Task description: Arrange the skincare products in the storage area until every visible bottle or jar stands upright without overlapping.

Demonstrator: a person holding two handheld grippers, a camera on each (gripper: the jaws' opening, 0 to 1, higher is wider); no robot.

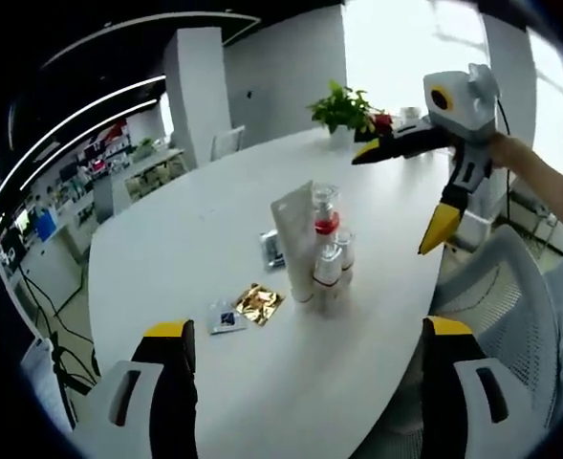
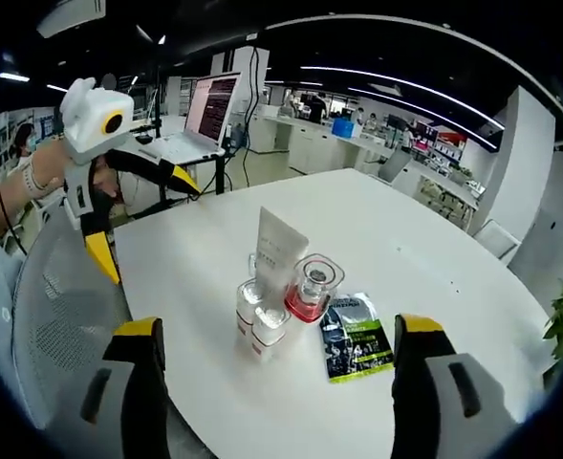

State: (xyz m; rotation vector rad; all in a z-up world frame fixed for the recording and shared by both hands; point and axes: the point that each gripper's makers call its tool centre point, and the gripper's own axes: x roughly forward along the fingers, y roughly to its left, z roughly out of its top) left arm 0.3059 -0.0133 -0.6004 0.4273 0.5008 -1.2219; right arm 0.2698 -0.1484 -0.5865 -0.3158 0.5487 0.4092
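White table [image 2: 434, 287], red-based clear bottle [image 2: 312, 287], white tube [image 2: 277, 251], green-black sachet [image 2: 355, 337], gold sachet [image 1: 259, 303]

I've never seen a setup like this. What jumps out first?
A huddle of skincare containers stands mid-way across a white table: a tall white tube, small clear bottles and a red-based jar. Flat sachets lie beside them, one green-black, one gold. Yellow-tipped grippers hover open, the right gripper above the far edge.

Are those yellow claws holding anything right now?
No. The left gripper and right gripper are open and empty, apart from the bottles on the table.
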